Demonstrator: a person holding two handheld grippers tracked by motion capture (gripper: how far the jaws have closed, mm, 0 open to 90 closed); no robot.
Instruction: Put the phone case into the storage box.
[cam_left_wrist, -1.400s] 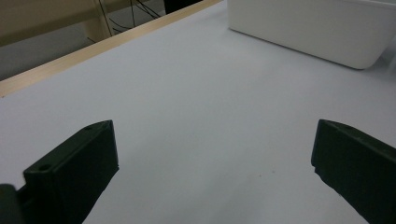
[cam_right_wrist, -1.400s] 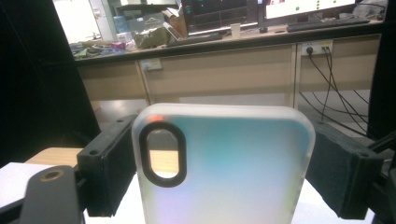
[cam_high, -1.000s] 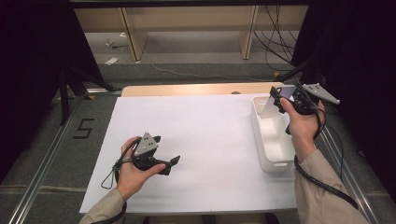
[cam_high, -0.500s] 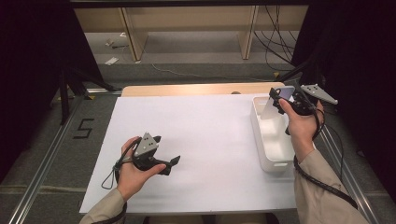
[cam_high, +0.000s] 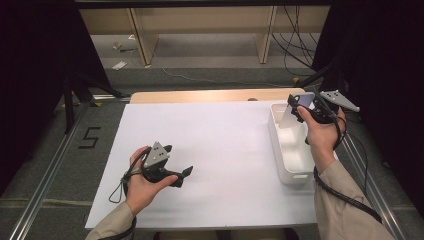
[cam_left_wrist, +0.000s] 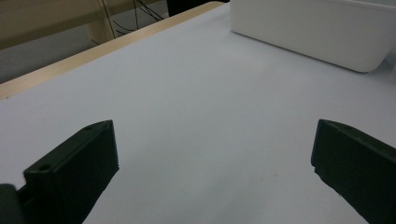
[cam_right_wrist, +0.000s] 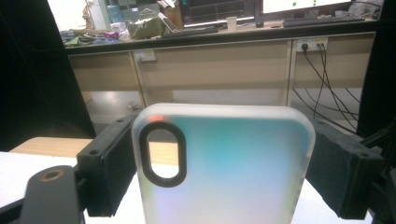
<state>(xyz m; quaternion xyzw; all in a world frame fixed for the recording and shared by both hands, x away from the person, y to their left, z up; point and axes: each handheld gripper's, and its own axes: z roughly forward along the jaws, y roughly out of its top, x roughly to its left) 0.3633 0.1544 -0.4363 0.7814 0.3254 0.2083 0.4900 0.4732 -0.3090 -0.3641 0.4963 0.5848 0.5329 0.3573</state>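
Note:
A frosted, translucent phone case (cam_right_wrist: 233, 172) with an oval camera cutout stands between the black jaws of my right gripper (cam_right_wrist: 219, 163), which is shut on its two long sides. From above, that gripper (cam_high: 296, 103) holds the case (cam_high: 289, 118) in the air over the far end of a white bin (cam_high: 276, 135) at the table's right. My left gripper (cam_high: 186, 174) rests low on the white sheet (cam_high: 225, 145) at the near left. Its jaws point right toward the bin (cam_left_wrist: 317, 32). It (cam_left_wrist: 215, 149) is open, with bare sheet between the jaws.
The sheet covers a wooden table whose far edge (cam_high: 210, 95) shows. Behind it are wooden shelf legs (cam_high: 141, 40) and loose cables (cam_high: 295, 45). A "5" (cam_high: 90, 137) is marked on the floor at the left, beside a metal rail (cam_high: 45, 185).

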